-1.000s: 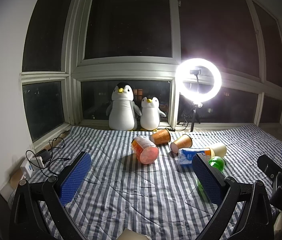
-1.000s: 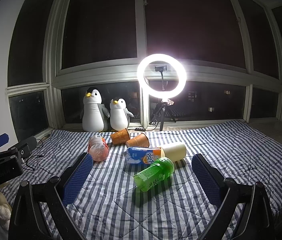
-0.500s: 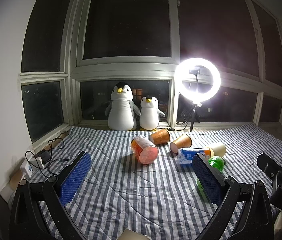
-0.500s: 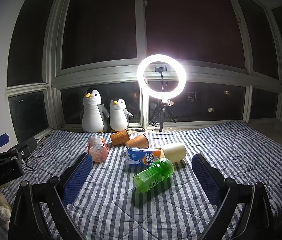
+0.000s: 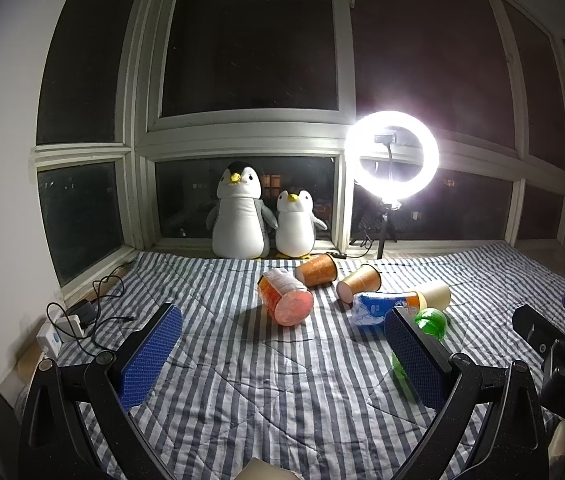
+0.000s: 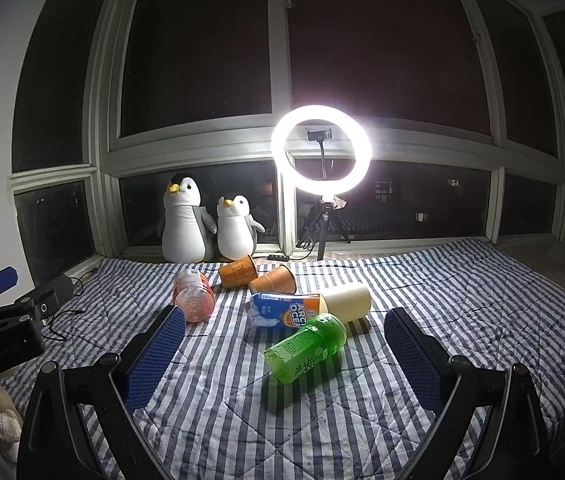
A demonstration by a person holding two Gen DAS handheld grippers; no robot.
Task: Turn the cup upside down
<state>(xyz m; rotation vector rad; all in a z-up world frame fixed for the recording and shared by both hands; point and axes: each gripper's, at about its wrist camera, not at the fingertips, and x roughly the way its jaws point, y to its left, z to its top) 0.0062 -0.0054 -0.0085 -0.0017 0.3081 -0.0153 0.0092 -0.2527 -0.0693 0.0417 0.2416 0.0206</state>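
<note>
Both grippers hang wide open and empty above the striped quilt [image 6: 422, 280]: the left gripper [image 5: 282, 356] fills the bottom of its view, the right gripper [image 6: 282, 360] the bottom of its own.

The cups lie on their sides just below the middle of the frame. In the right view one paper cup [image 6: 237, 271] sits left of centre, a second cup [image 6: 273, 280] just beside it to the right, and a cream cup [image 6: 347, 301] lower right, its mouth seemingly against the blue bottle [image 6: 282, 309]. Which one is meant, the task does not say.

A paper cup looks very light and thin-walled, so it should crush or skate under a hard pinch (the soft quilt gives little to push against). I would take it across the body near the stiffer rolled rim, squeezing gently. The green bottle [image 6: 306, 346] and pink bottle [image 6: 193, 298] lie near the cups and could roll if nudged.
</note>
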